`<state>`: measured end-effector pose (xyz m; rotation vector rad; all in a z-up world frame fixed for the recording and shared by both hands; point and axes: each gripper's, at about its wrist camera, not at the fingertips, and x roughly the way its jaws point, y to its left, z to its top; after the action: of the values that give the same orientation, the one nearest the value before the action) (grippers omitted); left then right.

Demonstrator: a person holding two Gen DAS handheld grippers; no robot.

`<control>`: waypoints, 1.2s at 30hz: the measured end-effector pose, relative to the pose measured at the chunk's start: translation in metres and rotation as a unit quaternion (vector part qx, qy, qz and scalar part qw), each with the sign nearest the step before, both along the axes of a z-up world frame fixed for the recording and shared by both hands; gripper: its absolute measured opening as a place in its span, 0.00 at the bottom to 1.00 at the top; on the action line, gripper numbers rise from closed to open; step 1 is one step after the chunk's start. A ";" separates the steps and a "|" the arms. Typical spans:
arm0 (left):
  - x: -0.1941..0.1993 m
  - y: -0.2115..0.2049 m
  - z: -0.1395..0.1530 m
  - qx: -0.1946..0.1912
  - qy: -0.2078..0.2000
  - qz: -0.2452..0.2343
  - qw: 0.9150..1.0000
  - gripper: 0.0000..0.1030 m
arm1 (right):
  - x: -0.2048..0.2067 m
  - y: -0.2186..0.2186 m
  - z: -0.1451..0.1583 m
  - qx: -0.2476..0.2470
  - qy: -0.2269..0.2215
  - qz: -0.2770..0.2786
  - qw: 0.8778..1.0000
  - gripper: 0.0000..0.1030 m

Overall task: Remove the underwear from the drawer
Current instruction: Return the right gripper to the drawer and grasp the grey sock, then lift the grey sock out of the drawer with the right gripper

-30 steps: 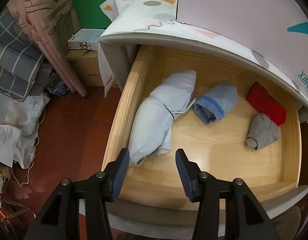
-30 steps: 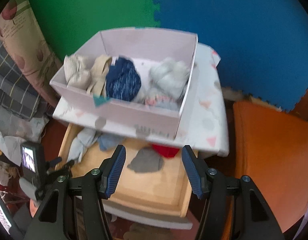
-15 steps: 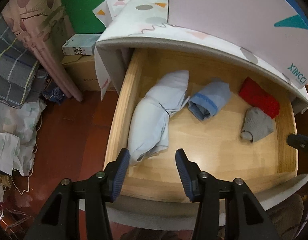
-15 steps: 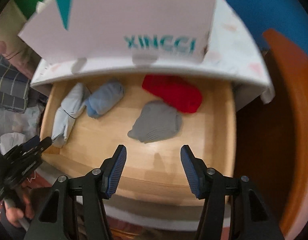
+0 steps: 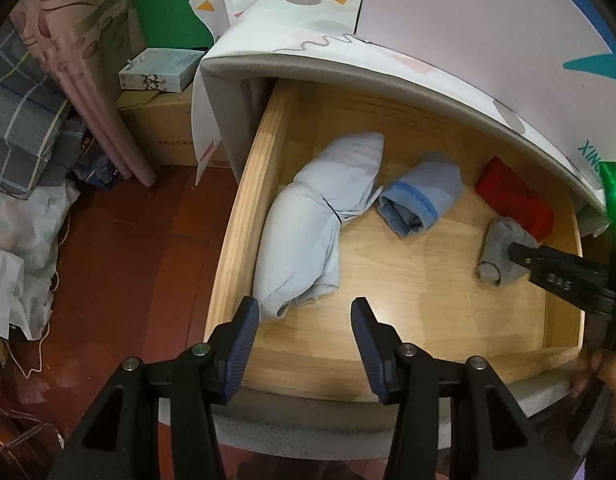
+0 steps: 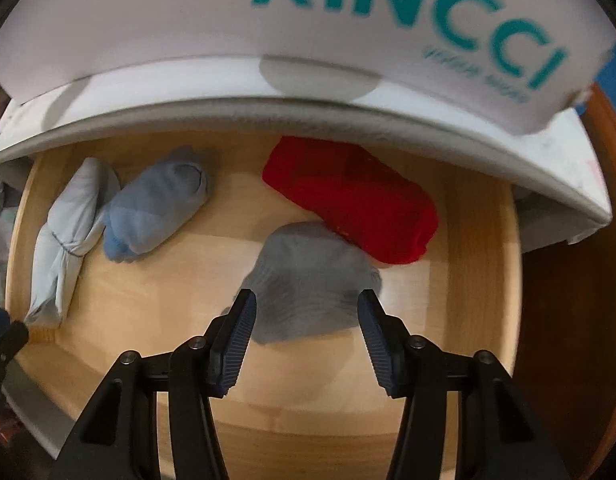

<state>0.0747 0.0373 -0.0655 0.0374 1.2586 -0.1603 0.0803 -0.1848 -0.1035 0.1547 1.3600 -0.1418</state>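
The wooden drawer (image 5: 244, 216) stands open with rolled garments in it. In the right wrist view, my right gripper (image 6: 306, 322) is open low inside the drawer (image 6: 483, 280), its fingers either side of a grey bundle (image 6: 308, 280). A red roll (image 6: 351, 208) lies just behind it, a blue roll (image 6: 156, 208) and a pale blue tied bundle (image 6: 68, 236) to the left. My left gripper (image 5: 306, 320) is open and empty above the drawer's front edge, near the pale blue bundle (image 5: 315, 224). The right gripper (image 5: 555, 272) shows there over the grey bundle (image 5: 499, 244).
A white box marked XINCCI (image 6: 347, 12) sits on the patterned cabinet top (image 5: 308, 20) over the drawer. Left of the cabinet are cardboard boxes (image 5: 160, 120), a curtain (image 5: 76, 60), piled cloth (image 5: 20, 208) and red-brown floor (image 5: 128, 260).
My right gripper has dropped from above the box down into the drawer and closed in on the grey bundle. My left gripper has barely moved.
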 end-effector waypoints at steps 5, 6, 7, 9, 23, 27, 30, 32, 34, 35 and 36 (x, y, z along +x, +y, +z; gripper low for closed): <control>0.002 0.003 -0.003 -0.015 0.010 0.009 1.000 0.47 | 0.013 0.011 -0.011 -0.042 0.029 0.030 0.998 0.50; 0.003 0.003 -0.004 -0.019 0.014 0.011 1.000 0.47 | 0.014 0.013 -0.013 -0.047 0.036 0.036 0.998 0.51; 0.004 0.004 -0.005 -0.022 0.018 0.013 1.000 0.48 | 0.015 0.013 -0.016 -0.050 0.046 0.038 0.997 0.51; 0.005 0.006 -0.005 -0.025 0.019 0.017 0.999 0.47 | 0.015 0.014 -0.019 -0.056 0.055 0.039 0.996 0.51; 0.006 0.010 -0.008 -0.036 0.028 0.022 0.999 0.48 | 0.001 -0.012 -0.030 -0.078 0.089 0.062 0.991 0.45; 0.007 0.011 -0.010 -0.040 0.032 0.024 0.998 0.47 | -0.008 -0.025 -0.032 -0.069 0.100 0.076 0.990 0.44; 0.007 0.011 -0.010 -0.041 0.032 0.026 0.998 0.47 | -0.019 -0.032 -0.038 -0.052 0.119 0.086 0.988 0.41; 0.006 0.011 -0.010 -0.040 0.032 0.025 0.998 0.47 | -0.026 -0.039 -0.042 -0.030 0.130 0.083 0.988 0.38; 0.006 0.010 -0.011 -0.039 0.032 0.025 0.998 0.47 | -0.030 -0.046 -0.042 -0.012 0.137 0.077 0.987 0.36; 0.006 0.010 -0.011 -0.038 0.032 0.025 0.998 0.48 | -0.032 -0.049 -0.043 -0.008 0.139 0.075 0.987 0.36; 0.006 0.009 -0.010 -0.037 0.031 0.025 0.999 0.47 | -0.033 -0.051 -0.042 -0.002 0.139 0.071 0.988 0.36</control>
<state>0.0808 0.0466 -0.0760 -0.0640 1.3135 -0.1661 0.0470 -0.2358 -0.1457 0.0332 1.6439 -0.0469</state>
